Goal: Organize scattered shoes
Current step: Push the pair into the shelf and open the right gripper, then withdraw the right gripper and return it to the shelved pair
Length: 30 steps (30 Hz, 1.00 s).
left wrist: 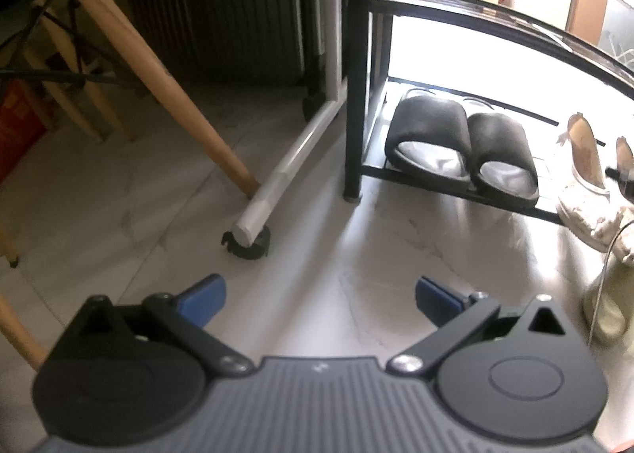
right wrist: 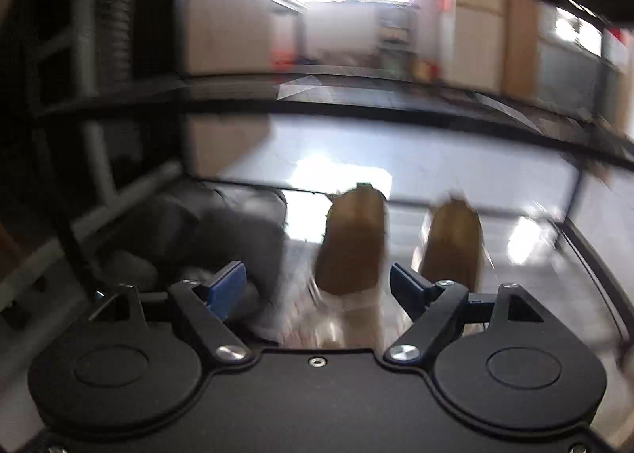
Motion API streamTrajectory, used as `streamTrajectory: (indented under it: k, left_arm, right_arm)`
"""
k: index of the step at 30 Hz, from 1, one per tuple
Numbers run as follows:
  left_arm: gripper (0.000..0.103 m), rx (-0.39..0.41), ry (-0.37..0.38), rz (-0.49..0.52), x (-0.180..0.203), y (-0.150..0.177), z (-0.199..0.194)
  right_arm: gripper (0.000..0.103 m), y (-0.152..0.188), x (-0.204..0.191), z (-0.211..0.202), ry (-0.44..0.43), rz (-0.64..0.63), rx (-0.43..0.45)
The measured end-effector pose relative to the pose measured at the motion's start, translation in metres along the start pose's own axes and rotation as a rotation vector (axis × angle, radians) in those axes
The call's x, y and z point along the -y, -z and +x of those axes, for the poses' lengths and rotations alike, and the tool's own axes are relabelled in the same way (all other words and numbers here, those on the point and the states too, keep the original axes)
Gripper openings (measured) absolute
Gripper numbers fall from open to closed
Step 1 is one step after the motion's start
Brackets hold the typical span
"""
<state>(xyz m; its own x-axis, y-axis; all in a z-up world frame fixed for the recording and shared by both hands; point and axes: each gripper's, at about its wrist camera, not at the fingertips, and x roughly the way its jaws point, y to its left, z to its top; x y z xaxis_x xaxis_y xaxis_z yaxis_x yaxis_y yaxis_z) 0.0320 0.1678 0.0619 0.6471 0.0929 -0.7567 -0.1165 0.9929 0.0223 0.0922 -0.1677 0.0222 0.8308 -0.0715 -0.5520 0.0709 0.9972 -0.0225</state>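
left gripper (left wrist: 319, 296): jaws spread wide, nothing between them, hovering low over bare floor (left wrist: 356, 247) in front of the rack. Looks parked clear of the right side's work.
right gripper (right wrist: 317, 286): jaws apart, not clamped on anything. The left white shoe (right wrist: 350, 251) sits in the gap; view too blurred to tell if the pads touch it. Could be a release or an approach, cannot tell.
white shoes: two, tan insoles up, side by side on the rack's bottom shelf, heels toward the gripper. Second white shoe (right wrist: 451, 239) just right of the first. Paired and parallel, so likely the placed position.
slides (left wrist: 461, 152): black pair, touching, toes out, on the same shelf left of the white shoes, hard against the rack post. Row fills left to right.
rack (left wrist: 352, 69): black metal frame, upper shelf looks bare in both views.
beige item (left wrist: 606, 306): on the floor at the right edge of the left view, partly cut off; may be more footwear, cannot tell.
background: wooden chair legs (left wrist: 158, 77) and a white pipe (left wrist: 289, 172) with a caster, left of the rack; not part of the job.
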Motion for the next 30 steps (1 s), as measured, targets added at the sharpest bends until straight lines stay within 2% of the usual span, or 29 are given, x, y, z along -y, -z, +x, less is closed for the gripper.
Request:
streamTrajectory:
  k: [1,2,4,7,9,10,13,18,20,22,23,25,26,28,30]
  left_arm:
    - [0.102,-0.001,0.001,-0.006,-0.001,0.0,0.0]
    - [0.102,-0.002,0.002,-0.011,-0.002,-0.001,0.001]
    - [0.102,-0.002,0.005,-0.028,-0.005,-0.001,0.001]
    - [0.102,0.0,0.002,-0.033,-0.005,-0.001,0.001]
    - [0.102,0.002,-0.002,-0.031,-0.005,0.0,0.001]
    - [0.102,0.003,-0.004,-0.03,-0.004,0.0,0.001]
    - [0.102,-0.001,-0.021,-0.024,-0.004,0.001,0.002]
    - [0.102,0.002,-0.032,-0.035,-0.007,0.003,0.0]
    - [0.102,0.01,-0.034,-0.032,-0.007,0.003,-0.002]
    - [0.102,0.014,-0.035,-0.032,-0.008,0.004,-0.004]
    - [0.102,0.013,-0.034,-0.035,-0.008,0.004,-0.005]
    - [0.102,0.008,-0.029,-0.043,-0.01,0.004,-0.005]
    - [0.102,0.009,-0.029,-0.042,-0.01,0.003,-0.005]
    - [0.102,0.013,-0.033,-0.034,-0.009,0.003,-0.006]
    - [0.102,0.01,-0.027,-0.027,-0.009,0.004,-0.007]
  right_arm:
    - [0.08,0.006,-0.008,-0.003,0.011,0.007,-0.018]
    - [0.08,0.008,-0.017,-0.012,0.006,-0.014,0.001]
    - [0.081,0.01,-0.041,-0.031,-0.002,-0.126,0.115]
    - [0.082,0.019,-0.081,-0.068,0.0,-0.456,0.407]
    - [0.082,0.036,-0.101,-0.081,0.057,-0.697,0.565]
    - [0.082,0.043,-0.107,-0.087,0.062,-0.765,0.616]
    - [0.082,0.05,-0.114,-0.111,0.026,-0.834,0.722]
    - [0.082,0.072,-0.113,-0.146,0.058,-1.117,1.115]
    - [0.084,0.07,-0.105,-0.15,0.053,-1.212,1.181]
    - [0.086,0.05,-0.101,-0.167,0.018,-1.139,1.143]
    - [0.091,0.038,-0.098,-0.177,-0.003,-1.081,1.113]
    - [0.095,0.015,-0.092,-0.199,-0.091,-0.841,0.958]
    - [0.097,0.006,-0.085,-0.202,-0.145,-0.643,0.813]
    - [0.097,-0.009,-0.065,-0.192,-0.248,-0.151,0.43]
    - [0.096,-0.003,-0.049,-0.163,-0.292,0.215,0.116]
